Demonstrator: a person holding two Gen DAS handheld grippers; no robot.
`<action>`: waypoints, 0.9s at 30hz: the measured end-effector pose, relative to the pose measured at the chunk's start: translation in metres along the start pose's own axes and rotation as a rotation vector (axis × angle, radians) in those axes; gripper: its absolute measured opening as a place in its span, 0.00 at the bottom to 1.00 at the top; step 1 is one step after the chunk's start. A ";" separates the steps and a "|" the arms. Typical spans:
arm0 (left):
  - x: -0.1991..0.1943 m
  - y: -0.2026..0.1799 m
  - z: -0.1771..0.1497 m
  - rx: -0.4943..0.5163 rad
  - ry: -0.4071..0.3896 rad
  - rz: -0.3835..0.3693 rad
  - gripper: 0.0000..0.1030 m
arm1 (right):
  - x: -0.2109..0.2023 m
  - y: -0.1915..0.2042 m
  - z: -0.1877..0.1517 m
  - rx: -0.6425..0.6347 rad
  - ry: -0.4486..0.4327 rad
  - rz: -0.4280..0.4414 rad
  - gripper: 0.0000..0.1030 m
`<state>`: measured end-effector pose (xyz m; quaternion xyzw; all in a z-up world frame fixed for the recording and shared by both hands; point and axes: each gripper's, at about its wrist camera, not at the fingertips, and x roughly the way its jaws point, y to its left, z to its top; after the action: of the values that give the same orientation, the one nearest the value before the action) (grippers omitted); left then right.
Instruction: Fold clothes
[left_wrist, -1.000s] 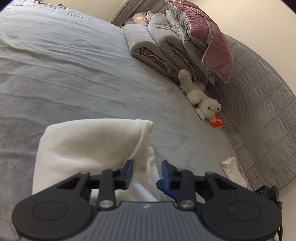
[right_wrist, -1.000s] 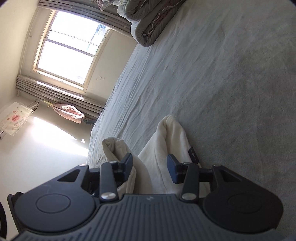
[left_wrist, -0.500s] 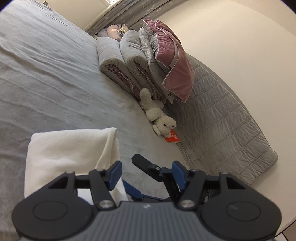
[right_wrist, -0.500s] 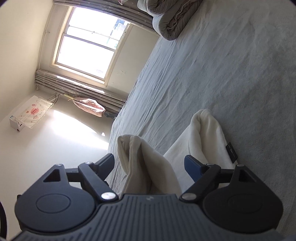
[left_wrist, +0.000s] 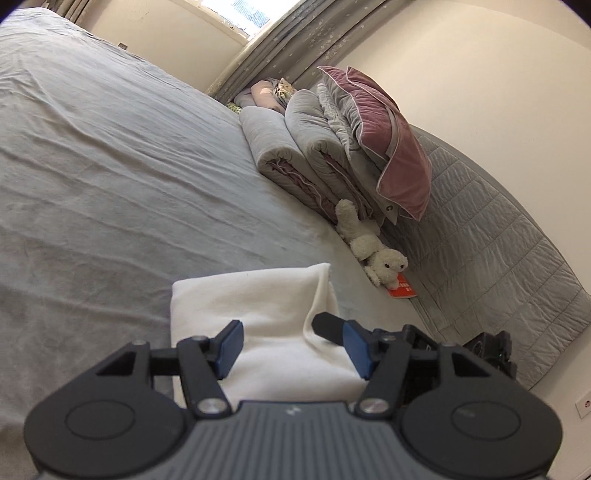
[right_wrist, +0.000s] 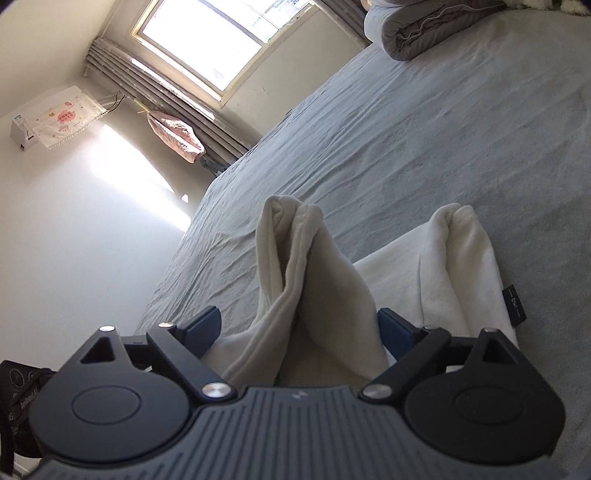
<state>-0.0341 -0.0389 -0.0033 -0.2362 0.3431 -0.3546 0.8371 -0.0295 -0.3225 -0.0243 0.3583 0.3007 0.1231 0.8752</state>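
A cream-white folded garment (left_wrist: 258, 306) lies on the grey bed sheet (left_wrist: 110, 166), close in front of both grippers. My left gripper (left_wrist: 291, 345) is open, its blue pads apart over the garment's near edge and pressing on nothing. In the right wrist view the same garment (right_wrist: 454, 266) shows a black label (right_wrist: 513, 304) on its right side. A loose double fold of it (right_wrist: 314, 266) stands up between the jaws. My right gripper (right_wrist: 301, 326) has its jaws opening wide, and the fold sits between them without being pinched.
Rolled grey quilts (left_wrist: 291, 155) and a pink pillow (left_wrist: 388, 147) are stacked at the padded headboard (left_wrist: 509, 251). A white plush toy (left_wrist: 373, 251) and a red card (left_wrist: 400, 290) lie beside them. The bed's edge (right_wrist: 192, 236) drops off toward the window (right_wrist: 221, 40).
Both grippers have opened. The right let go of the cloth fold, which now stands loose between its jaws. The left drew back from the garment's edge and swung toward the window.
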 end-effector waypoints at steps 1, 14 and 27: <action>0.001 0.002 -0.003 0.011 0.005 0.013 0.59 | 0.001 0.004 -0.002 -0.028 0.009 -0.018 0.90; 0.013 -0.005 -0.019 0.112 0.057 0.036 0.59 | 0.008 0.014 -0.002 -0.142 0.061 -0.099 0.26; 0.021 -0.023 -0.003 0.263 0.002 0.044 0.55 | -0.028 -0.023 0.031 0.036 0.010 -0.003 0.14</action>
<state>-0.0356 -0.0700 0.0005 -0.1166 0.2994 -0.3782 0.8682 -0.0325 -0.3680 -0.0108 0.3729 0.3078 0.1182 0.8673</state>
